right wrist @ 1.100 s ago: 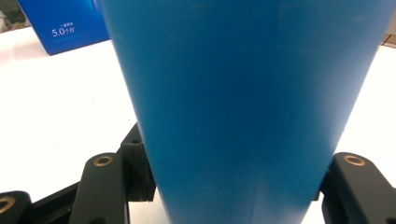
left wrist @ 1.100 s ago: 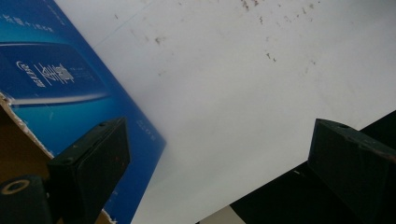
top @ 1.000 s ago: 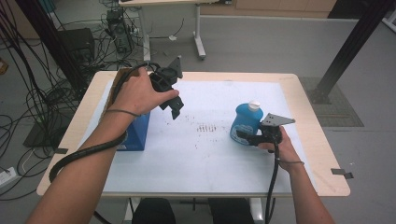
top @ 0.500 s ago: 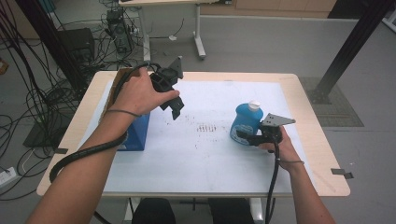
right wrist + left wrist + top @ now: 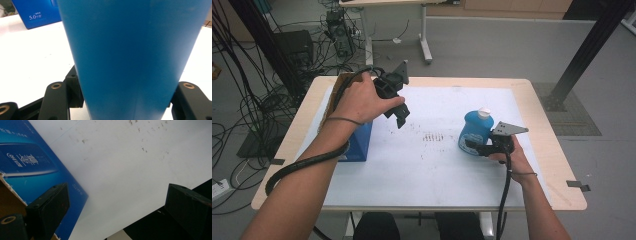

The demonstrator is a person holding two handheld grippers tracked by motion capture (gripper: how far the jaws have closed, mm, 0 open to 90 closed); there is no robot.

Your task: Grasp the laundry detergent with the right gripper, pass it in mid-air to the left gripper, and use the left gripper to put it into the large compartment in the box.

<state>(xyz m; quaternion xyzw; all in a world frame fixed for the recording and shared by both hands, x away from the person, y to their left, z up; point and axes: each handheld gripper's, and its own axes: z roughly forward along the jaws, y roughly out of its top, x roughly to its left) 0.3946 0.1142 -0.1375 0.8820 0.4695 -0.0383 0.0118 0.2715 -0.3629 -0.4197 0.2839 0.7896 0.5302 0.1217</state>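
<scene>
The right gripper (image 5: 472,146) is clamping the blue bottle (image 5: 475,131) low on its body, jaws closed against both sides of it, as the right gripper view is showing w/ the blue wall (image 5: 135,57) sitting tight between the two black jaws. The bottle is standing upright on the white mat (image 5: 437,165), at abt 3 o'clock from the mat's middle, white cap (image 5: 484,112) on top. The left gripper (image 5: 399,114) is hovering above the mat at abt 10 o'clock, pointing down, jaws standing wide apart & holding nothing; in the left gripper view only bare mat (image 5: 125,170) is lying between them. Just under that hand, at 9 o'clock, the blue box (image 5: 357,142) is sitting w/ a torn cardboard edge (image 5: 10,192), and it is looking open at the top, though the inside is hidden. I am judging that the step in hand is the grasp on the bottle, already made but not yet lifted, bc its base is seeming to rest on the mat. The next move is probably calling for a straight lift, keeping the bottle upright, then carrying it toward 9 o'clock, to the box. The grip is sitting low, so the top may be tipping if the lift is too quick. The left gripper is maybe needing to steady the box or move aside.
</scene>
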